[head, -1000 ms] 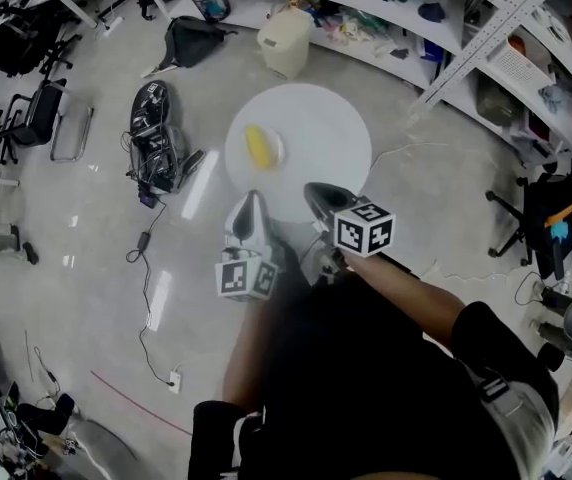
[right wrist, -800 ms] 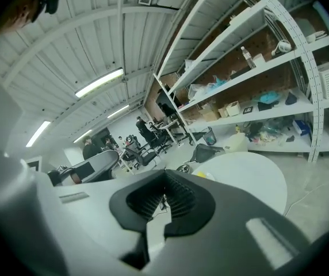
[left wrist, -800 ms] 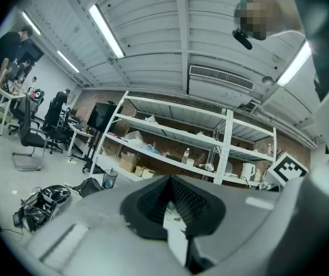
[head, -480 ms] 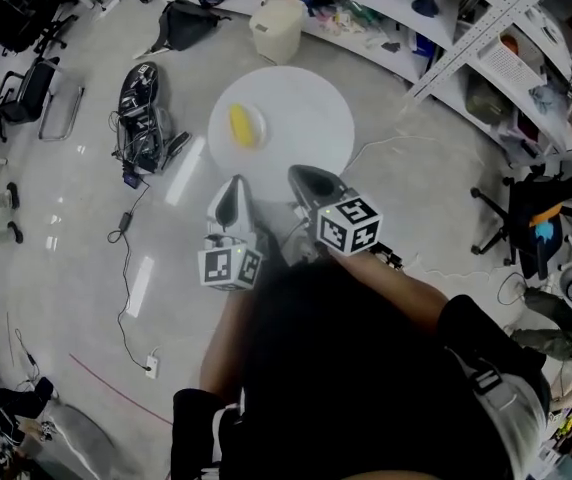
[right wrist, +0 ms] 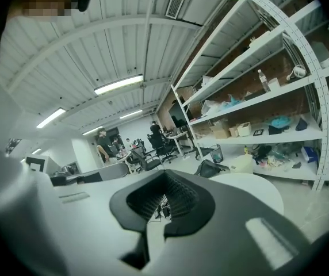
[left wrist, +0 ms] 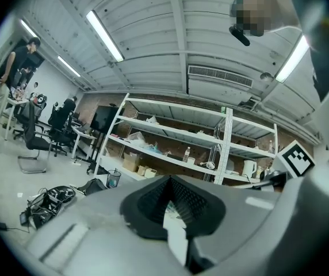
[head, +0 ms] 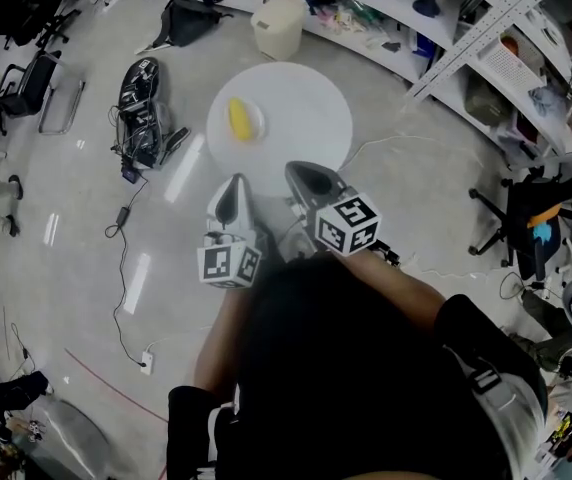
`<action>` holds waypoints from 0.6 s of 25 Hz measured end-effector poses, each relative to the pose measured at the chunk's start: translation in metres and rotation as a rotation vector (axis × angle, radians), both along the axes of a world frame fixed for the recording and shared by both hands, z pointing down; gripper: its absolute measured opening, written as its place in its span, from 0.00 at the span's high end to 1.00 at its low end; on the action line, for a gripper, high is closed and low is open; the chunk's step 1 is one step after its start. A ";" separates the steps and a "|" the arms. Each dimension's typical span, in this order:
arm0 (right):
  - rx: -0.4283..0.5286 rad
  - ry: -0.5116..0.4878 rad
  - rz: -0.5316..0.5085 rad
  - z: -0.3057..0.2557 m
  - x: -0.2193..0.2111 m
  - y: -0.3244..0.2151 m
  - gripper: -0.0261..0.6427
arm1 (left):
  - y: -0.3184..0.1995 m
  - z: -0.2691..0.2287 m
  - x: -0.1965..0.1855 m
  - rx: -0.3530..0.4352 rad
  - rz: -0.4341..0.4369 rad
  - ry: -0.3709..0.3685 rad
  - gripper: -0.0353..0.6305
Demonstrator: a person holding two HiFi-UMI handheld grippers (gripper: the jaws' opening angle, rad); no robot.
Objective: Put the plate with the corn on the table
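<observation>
With left gripper (head: 232, 186) and right gripper (head: 301, 176) closed empty, we are backing away, leaving the white plate (head: 257, 126) of yellow corn (head: 238, 120) on the round white table (head: 306, 118).

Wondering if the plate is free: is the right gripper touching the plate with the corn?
Apart. In the head view, bare table shows between the right gripper and the plate holding the corn.
</observation>
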State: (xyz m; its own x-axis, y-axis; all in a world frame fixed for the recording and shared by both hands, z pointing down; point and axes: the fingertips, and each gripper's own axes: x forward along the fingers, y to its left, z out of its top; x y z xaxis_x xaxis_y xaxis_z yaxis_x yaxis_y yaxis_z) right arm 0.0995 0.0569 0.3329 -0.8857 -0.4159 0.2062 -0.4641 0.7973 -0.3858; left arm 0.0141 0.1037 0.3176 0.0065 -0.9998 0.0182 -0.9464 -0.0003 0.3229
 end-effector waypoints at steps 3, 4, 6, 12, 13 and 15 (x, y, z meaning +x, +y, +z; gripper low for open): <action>0.013 0.005 -0.002 0.000 0.001 0.004 0.95 | 0.003 0.001 0.002 0.002 -0.001 -0.002 0.94; 0.013 0.007 0.002 0.001 0.002 0.004 0.95 | 0.004 0.002 0.002 0.002 -0.001 -0.002 0.94; 0.010 0.012 0.015 0.002 0.005 0.003 0.95 | 0.006 0.003 0.003 0.002 -0.001 -0.001 0.94; 0.031 0.038 0.033 0.005 0.008 0.004 0.95 | 0.008 0.004 0.003 -0.001 -0.003 -0.001 0.94; 0.035 0.042 0.031 0.006 0.008 0.005 0.95 | 0.009 0.004 0.003 0.000 -0.002 0.000 0.94; 0.041 0.046 0.026 0.006 0.007 0.008 0.95 | 0.010 0.005 0.004 0.001 0.000 0.001 0.94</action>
